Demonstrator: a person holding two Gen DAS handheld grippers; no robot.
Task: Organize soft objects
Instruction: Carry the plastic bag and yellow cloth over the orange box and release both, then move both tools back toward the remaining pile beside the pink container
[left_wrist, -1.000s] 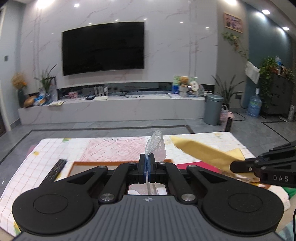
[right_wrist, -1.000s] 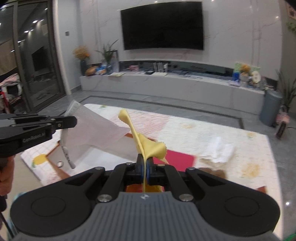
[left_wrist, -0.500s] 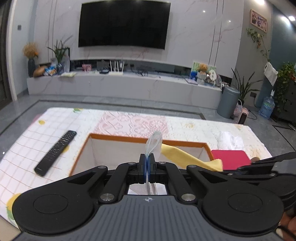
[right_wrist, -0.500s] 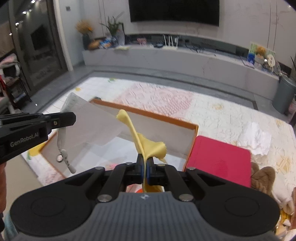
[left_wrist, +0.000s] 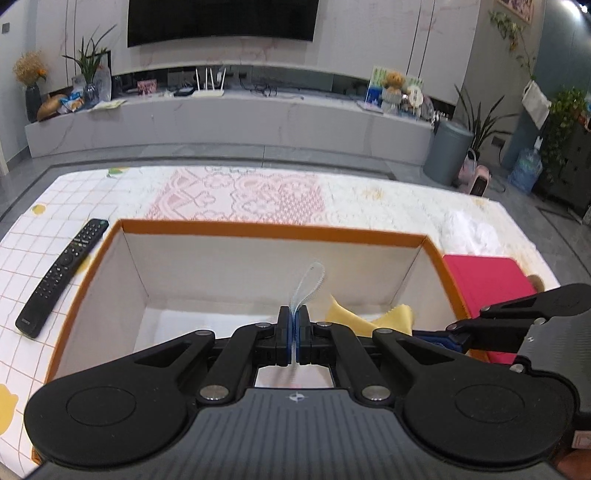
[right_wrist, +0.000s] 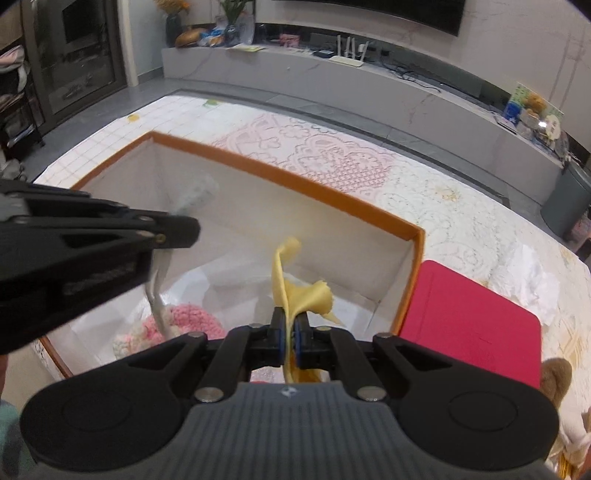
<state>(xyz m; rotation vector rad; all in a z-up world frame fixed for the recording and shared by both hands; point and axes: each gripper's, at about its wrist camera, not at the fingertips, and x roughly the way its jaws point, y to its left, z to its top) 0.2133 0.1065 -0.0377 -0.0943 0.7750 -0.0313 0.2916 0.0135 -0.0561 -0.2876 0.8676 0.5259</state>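
2 grippers, left (left_wrist: 294, 334) and right (right_wrist: 290, 341), hold cloths over box (left_wrist: 273, 230).

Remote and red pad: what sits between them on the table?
The orange-rimmed box, open top, fills that stretch between the remote and the red pad. The left wrist view shows it.

We find almost no words we can read. The black remote (left_wrist: 61, 274) on the left has tiny white letters at its near end, too small for us to make out. The left gripper (right_wrist: 177, 230) has raised letters on its side, but they are blurred, so we cannot read them.
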